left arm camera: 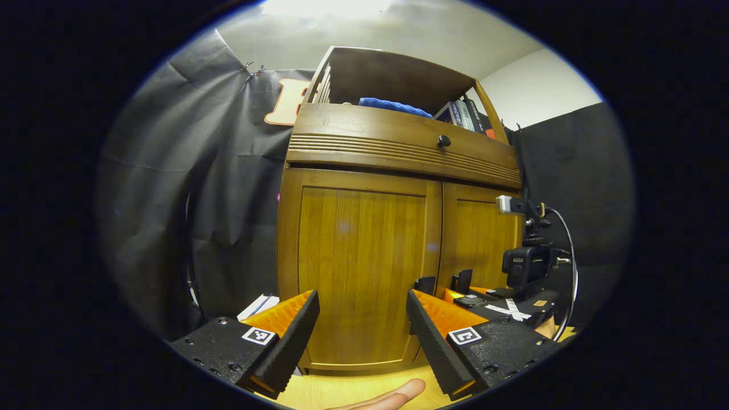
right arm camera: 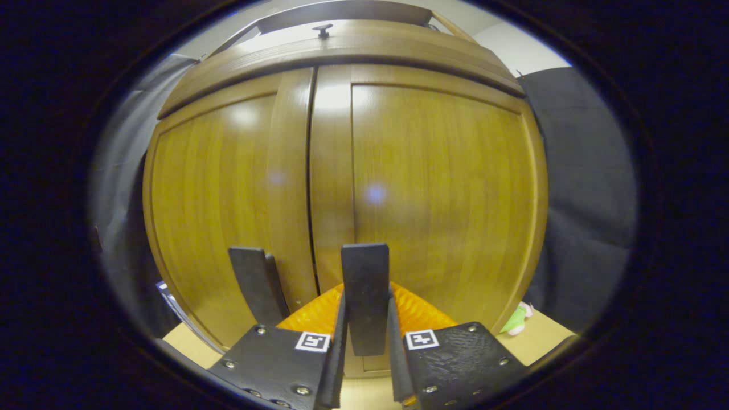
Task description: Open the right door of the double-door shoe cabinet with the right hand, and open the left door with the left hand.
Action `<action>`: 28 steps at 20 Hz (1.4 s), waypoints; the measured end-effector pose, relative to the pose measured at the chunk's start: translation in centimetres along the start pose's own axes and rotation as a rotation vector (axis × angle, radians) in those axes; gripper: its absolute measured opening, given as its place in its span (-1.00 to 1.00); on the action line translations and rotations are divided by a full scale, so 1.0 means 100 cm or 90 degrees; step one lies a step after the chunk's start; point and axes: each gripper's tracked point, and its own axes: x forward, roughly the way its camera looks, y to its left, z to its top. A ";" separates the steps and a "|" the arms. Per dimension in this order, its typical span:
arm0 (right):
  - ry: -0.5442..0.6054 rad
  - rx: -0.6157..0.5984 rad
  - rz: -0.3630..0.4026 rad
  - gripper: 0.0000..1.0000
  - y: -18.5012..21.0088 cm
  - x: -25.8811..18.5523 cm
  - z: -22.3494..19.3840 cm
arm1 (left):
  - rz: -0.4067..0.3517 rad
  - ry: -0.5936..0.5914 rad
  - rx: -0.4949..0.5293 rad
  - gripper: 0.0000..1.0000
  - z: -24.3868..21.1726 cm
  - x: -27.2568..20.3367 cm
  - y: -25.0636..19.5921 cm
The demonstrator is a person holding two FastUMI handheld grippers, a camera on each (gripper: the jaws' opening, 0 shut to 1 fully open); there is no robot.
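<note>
The brown wooden shoe cabinet (left arm camera: 398,165) stands close ahead with both doors shut. In the left gripper view my left gripper (left arm camera: 362,297) is open in front of the left door (left arm camera: 361,262), short of it and holding nothing. Two black upright handles flank the seam: the left door handle (right arm camera: 256,285) and the right door handle (right arm camera: 364,296). In the right gripper view my right gripper (right arm camera: 365,310) is shut on the right door handle, at the inner edge of the right door (right arm camera: 444,188). From the left gripper view, the right gripper (left arm camera: 458,291) reaches to the handles (left arm camera: 462,280).
Above the doors is a drawer with a black knob (left arm camera: 443,140), and an open shelf holds a blue cloth (left arm camera: 393,105) and books (left arm camera: 464,114). A fingertip (left arm camera: 393,396) shows at the bottom. A green toy (right arm camera: 515,322) lies right of the cabinet, white items (left arm camera: 259,304) left.
</note>
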 end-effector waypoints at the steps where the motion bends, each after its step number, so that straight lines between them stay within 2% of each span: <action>1: 0.002 0.000 0.017 -0.41 0.000 -0.001 -0.001 | 0.006 0.003 0.001 0.82 -0.001 0.001 0.001; 5: -0.028 -0.026 0.049 -0.42 -0.003 -0.017 -0.001 | 0.014 0.021 0.003 0.82 -0.011 0.008 0.002; 7: -0.024 -0.016 0.059 -0.41 -0.004 -0.031 -0.003 | 0.024 0.024 0.002 0.82 -0.012 0.011 0.005; 8: -0.022 -0.009 0.066 -0.42 -0.005 -0.038 -0.003 | 0.029 0.027 0.003 0.89 -0.013 0.014 0.007; 9: -0.023 -0.008 0.073 -0.50 -0.008 -0.043 -0.003 | 0.030 0.030 0.004 0.89 -0.014 0.016 0.006; 10: -0.020 -0.008 0.080 -0.42 -0.010 -0.049 -0.003 | 0.030 0.034 0.006 0.82 -0.017 0.016 0.006; 12: -0.018 0.007 0.088 -0.42 -0.015 -0.062 -0.002 | 0.031 0.042 0.008 0.82 -0.021 0.017 0.004; 13: -0.018 0.024 0.094 -0.42 -0.020 -0.071 -0.002 | 0.031 0.044 0.008 0.90 -0.022 0.017 0.003; 15: -0.017 0.046 0.106 -0.42 -0.028 -0.086 -0.002 | 0.023 0.046 0.008 0.83 -0.023 0.017 -0.003; 23: -0.026 0.044 0.102 -0.43 -0.070 -0.138 0.000 | 0.005 0.045 0.023 0.83 -0.026 0.013 -0.020; 25: -0.028 0.042 0.099 -0.36 -0.080 -0.147 0.000 | 0.008 0.049 0.032 0.82 -0.030 0.014 -0.022; 26: -0.030 0.039 0.101 -0.43 -0.085 -0.152 0.001 | 0.010 0.050 0.038 0.82 -0.032 0.015 -0.023; 28: -0.031 0.041 0.106 -0.43 -0.095 -0.160 0.000 | 0.014 0.053 0.046 0.82 -0.034 0.017 -0.025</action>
